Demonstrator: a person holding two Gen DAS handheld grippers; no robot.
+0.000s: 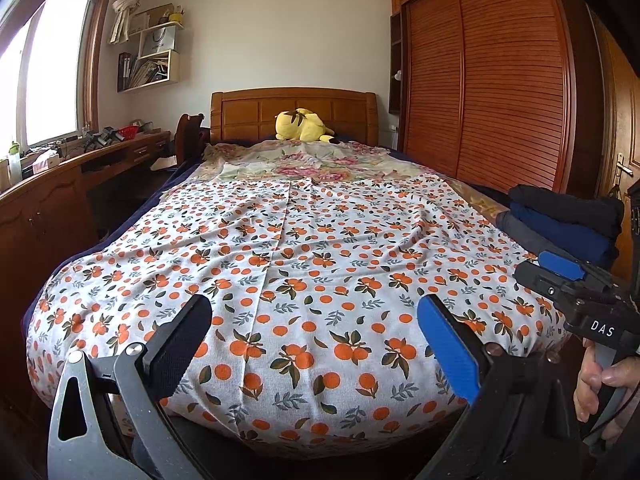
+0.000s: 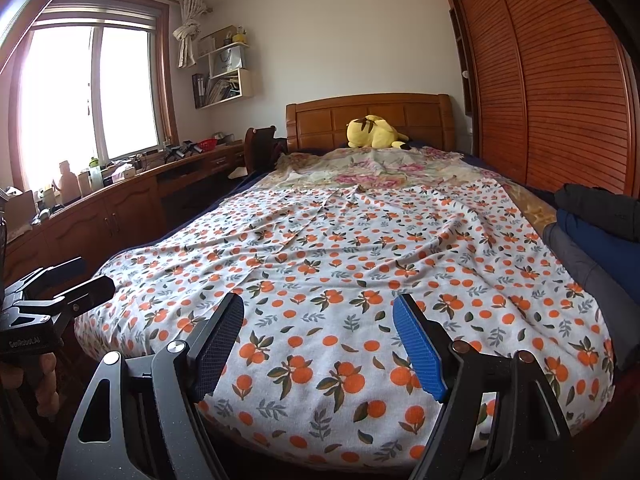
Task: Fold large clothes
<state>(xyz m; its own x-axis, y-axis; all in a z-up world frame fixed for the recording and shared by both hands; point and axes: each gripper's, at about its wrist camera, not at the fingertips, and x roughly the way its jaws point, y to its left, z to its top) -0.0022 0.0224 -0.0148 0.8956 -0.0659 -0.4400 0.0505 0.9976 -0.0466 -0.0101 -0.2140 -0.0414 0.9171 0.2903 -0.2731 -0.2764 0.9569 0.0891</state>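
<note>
Cloth [image 1: 304,264] with an orange-fruit print lies spread flat over the bed's foot end, reaching its near edge. I hold my left gripper [image 1: 316,344] and right gripper [image 2: 320,344] above that edge, both with jaws wide apart, gripping nothing. Folded dark clothes [image 1: 568,216] sit at the bed's right edge.

Folded dark clothes [image 2: 596,224]: cut off by right frame edge, full stack not visible.
Orange-print cloth [image 1: 288,280]: near hem drops below bed edge, hidden at lower frame.
Desk clutter [image 2: 80,180]: left side, backlit, items too small to identify.
Shelf contents [image 1: 152,68]: upper left, unreadable.
</note>
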